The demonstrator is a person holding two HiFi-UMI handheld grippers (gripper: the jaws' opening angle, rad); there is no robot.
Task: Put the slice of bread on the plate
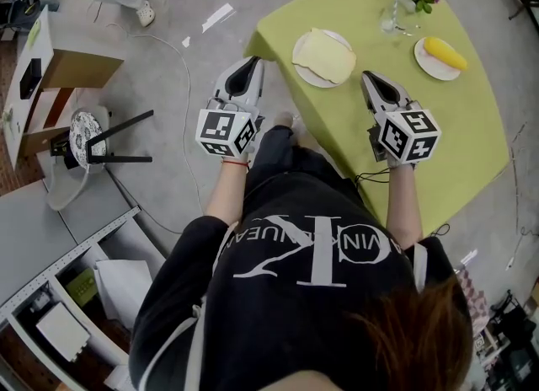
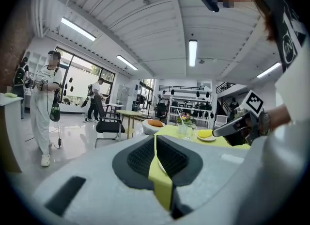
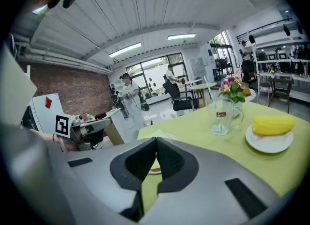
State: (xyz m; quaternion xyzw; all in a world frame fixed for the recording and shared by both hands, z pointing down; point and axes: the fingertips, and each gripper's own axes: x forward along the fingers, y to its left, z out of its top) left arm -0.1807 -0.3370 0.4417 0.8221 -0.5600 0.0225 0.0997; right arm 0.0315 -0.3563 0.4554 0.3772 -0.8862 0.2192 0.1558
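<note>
A pale slice of bread (image 1: pixel 324 56) lies flat on a white plate (image 1: pixel 303 72) at the near left corner of the green table (image 1: pixel 438 145). My left gripper (image 1: pixel 251 62) hovers left of the plate, off the table's edge, its jaws together and empty. My right gripper (image 1: pixel 368 76) hangs over the tablecloth just right of the plate, shut on nothing. In the right gripper view the closed jaws (image 3: pixel 156 139) point at the bread (image 3: pixel 159 133). The left gripper view shows its tips (image 2: pixel 155 136) touching, with tablecloth behind them.
A second plate holds a yellow corn cob (image 1: pixel 444 52) at the far right. A glass with flowers (image 1: pixel 404 2) stands at the table's far edge. A stool (image 1: pixel 93 136) and a cable (image 1: pixel 181 86) lie on the floor at the left. People stand in the room beyond.
</note>
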